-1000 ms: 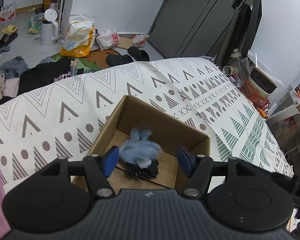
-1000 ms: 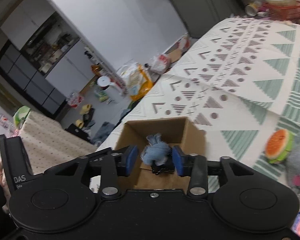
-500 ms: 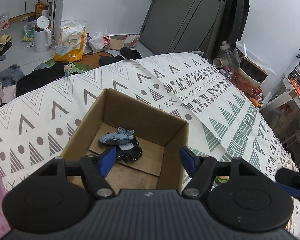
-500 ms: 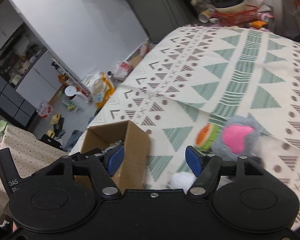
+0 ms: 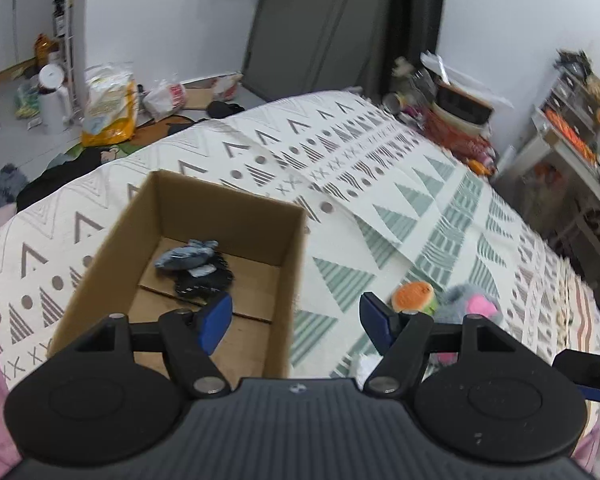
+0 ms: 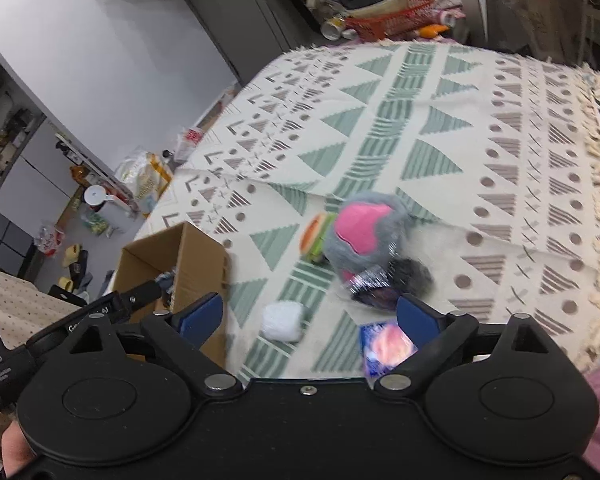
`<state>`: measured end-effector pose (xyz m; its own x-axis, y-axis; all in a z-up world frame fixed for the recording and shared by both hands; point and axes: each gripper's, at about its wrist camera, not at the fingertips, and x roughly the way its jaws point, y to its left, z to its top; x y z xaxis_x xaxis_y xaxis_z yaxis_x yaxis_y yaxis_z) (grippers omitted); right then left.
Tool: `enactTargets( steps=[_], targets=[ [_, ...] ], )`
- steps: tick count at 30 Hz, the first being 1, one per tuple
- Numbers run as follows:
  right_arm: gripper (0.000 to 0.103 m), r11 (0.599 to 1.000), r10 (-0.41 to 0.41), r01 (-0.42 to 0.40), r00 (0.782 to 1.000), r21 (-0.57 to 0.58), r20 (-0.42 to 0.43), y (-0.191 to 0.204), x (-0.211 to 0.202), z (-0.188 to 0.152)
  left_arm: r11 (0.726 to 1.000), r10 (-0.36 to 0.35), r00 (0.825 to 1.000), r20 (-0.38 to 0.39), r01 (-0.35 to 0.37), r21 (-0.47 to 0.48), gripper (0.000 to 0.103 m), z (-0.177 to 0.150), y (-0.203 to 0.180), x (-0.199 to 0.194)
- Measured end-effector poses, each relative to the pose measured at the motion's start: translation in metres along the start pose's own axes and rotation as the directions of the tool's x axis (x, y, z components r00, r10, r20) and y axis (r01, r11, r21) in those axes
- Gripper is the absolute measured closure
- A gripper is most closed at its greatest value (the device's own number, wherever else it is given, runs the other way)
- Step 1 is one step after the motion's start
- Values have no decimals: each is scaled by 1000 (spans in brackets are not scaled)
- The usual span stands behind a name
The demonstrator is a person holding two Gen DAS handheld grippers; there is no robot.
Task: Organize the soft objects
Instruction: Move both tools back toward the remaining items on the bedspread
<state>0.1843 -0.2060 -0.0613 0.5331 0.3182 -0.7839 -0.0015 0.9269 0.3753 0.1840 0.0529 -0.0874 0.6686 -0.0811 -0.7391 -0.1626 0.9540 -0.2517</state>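
I see my left gripper [image 5: 296, 316] with its fingers wide apart and empty, above the near right wall of the cardboard box [image 5: 292, 276]. Inside the box a blue-grey soft piece [image 5: 186, 258] lies on a black one [image 5: 204, 280], with free floor around them. My right gripper [image 6: 308, 314] is also spread and holds nothing. Between its fingers the patterned cloth [image 6: 420, 128] is open. A white soft piece [image 6: 282, 322] lies near, the grey-pink plush [image 6: 364, 236] touches the orange toy [image 6: 314, 238], both apart from the box.
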Motion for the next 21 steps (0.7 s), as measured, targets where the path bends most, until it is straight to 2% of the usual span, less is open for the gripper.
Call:
enactTargets(
  steps=[3, 8, 13, 21],
  targets=[
    [0, 1000, -22, 23, 1000, 13, -17, -8, -1, -5, 999, -10, 1000, -19, 11, 33, 34, -7, -13, 2],
    [0, 998, -59, 59, 998, 12, -28, -16, 1, -11, 995, -34, 999, -33, 37, 93, 34, -15, -35, 5],
    [0, 994, -76, 82, 994, 76, -77, -31, 15, -17, 990, -49, 996, -69, 58, 130, 29, -24, -50, 12],
    [0, 982, -129, 146, 981, 120, -144, -49, 38, -22, 979, -46, 991, -129, 70, 189, 28, -40, -72, 32]
  ],
)
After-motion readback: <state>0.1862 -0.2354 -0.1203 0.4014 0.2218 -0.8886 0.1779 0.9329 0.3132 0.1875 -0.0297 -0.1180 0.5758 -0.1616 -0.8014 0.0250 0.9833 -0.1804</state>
